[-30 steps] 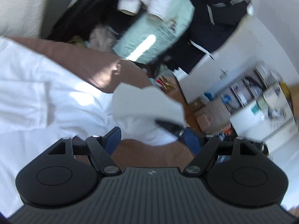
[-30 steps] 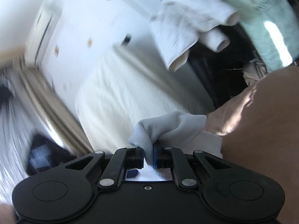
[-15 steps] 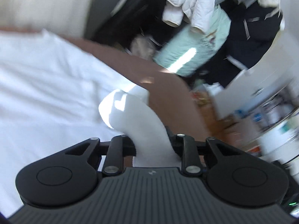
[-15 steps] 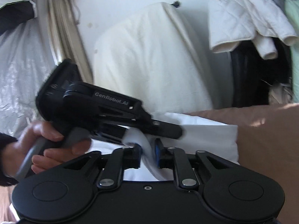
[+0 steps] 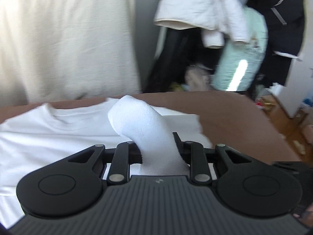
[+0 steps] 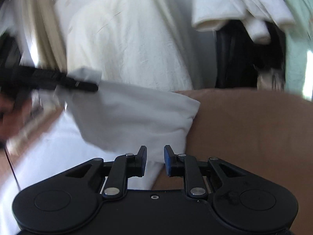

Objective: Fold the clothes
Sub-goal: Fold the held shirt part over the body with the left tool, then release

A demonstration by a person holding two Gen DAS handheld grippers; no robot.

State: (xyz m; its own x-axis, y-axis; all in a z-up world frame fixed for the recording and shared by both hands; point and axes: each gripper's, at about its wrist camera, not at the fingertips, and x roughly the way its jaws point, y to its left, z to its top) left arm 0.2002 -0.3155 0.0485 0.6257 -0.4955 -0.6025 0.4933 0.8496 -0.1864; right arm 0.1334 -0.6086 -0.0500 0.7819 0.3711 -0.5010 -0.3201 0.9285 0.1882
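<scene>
In the left wrist view, the left gripper is clenched on a bunched roll of white cloth that rises between its fingers and curls forward; this cloth belongs to the white T-shirt, which lies spread on the brown surface with its collar toward the far edge. By my reading a fold is under way, with one edge or sleeve lifted off the surface, so the next move calls for carrying that pinched cloth across the body of the shirt and laying it flat before letting go. Behind hang a cream cloth, a white quilted jacket and a mint-green garment; no print on them can be read. In the right wrist view, the right gripper stands released, its blue-padded fingers apart with nothing between them, just over the near edge of the shirt. The left gripper's black finger reaches in from the left, holding up a fold of the T-shirt that drapes down toward the brown surface. A line of pale lettering on that black finger is too smeared by motion to read. The right gripper probably needs to take a fresh hold or press the fold down.
</scene>
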